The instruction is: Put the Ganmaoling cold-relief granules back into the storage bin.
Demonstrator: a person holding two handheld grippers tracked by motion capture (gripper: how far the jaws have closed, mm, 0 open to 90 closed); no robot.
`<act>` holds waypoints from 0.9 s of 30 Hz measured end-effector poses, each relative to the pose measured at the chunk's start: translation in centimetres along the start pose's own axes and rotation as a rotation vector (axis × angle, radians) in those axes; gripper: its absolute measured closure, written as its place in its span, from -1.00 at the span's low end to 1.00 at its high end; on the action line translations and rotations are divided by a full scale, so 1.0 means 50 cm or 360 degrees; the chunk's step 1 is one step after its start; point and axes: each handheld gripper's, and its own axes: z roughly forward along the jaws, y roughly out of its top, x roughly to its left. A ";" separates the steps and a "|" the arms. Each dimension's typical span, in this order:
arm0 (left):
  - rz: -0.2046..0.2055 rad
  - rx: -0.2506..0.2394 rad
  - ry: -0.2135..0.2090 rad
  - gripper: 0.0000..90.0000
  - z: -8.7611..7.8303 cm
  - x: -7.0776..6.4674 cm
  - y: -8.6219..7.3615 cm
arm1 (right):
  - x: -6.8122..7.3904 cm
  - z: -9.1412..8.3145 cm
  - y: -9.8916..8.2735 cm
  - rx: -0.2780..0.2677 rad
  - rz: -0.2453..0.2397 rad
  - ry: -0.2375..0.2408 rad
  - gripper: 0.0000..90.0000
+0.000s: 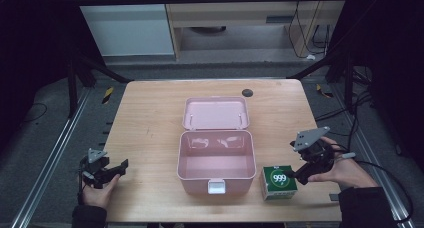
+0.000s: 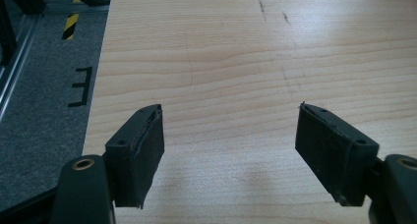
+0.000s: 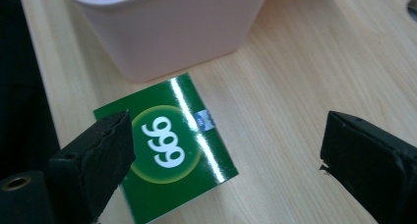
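Note:
A pink plastic box (image 1: 216, 163) stands open in the middle of the table, its lid (image 1: 216, 113) laid back behind it and its inside bare. A green carton marked 999 (image 1: 279, 182) lies just right of the box, near the table's front edge. My right gripper (image 1: 296, 174) hovers right beside that carton, open. In the right gripper view the carton (image 3: 167, 150) lies partly between the wide-apart jaws, nearer the left one, with the pink box wall (image 3: 177, 32) beyond. My left gripper (image 1: 116, 169) rests open at the front left; in its own view the left gripper (image 2: 228, 150) has bare wood between the jaws.
The wooden table (image 1: 150, 113) has a dark round hole (image 1: 247, 92) near its far edge. Grey floor and metal rails (image 1: 50, 153) run along both sides. Yellow-black tape marks (image 1: 107, 94) lie on the floor off the far-left corner.

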 end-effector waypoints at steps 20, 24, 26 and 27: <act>0.0005 0.0004 -0.0002 -0.42 0.001 0.000 0.000 | 0.023 0.034 0.003 0.0150 -0.0226 0.0169 -0.91; 0.0011 0.0006 -0.0003 -0.42 0.002 -0.001 0.000 | 0.028 0.045 -0.001 0.0167 -0.0260 0.0193 -0.92; 0.0013 0.0007 -0.0002 -0.42 0.002 -0.001 0.000 | 0.030 0.050 -0.004 0.0172 -0.0273 0.0200 -0.92; 0.0013 0.0008 -0.0002 -0.42 0.002 -0.001 0.000 | 0.031 0.052 -0.006 0.0175 -0.0278 0.0202 -0.92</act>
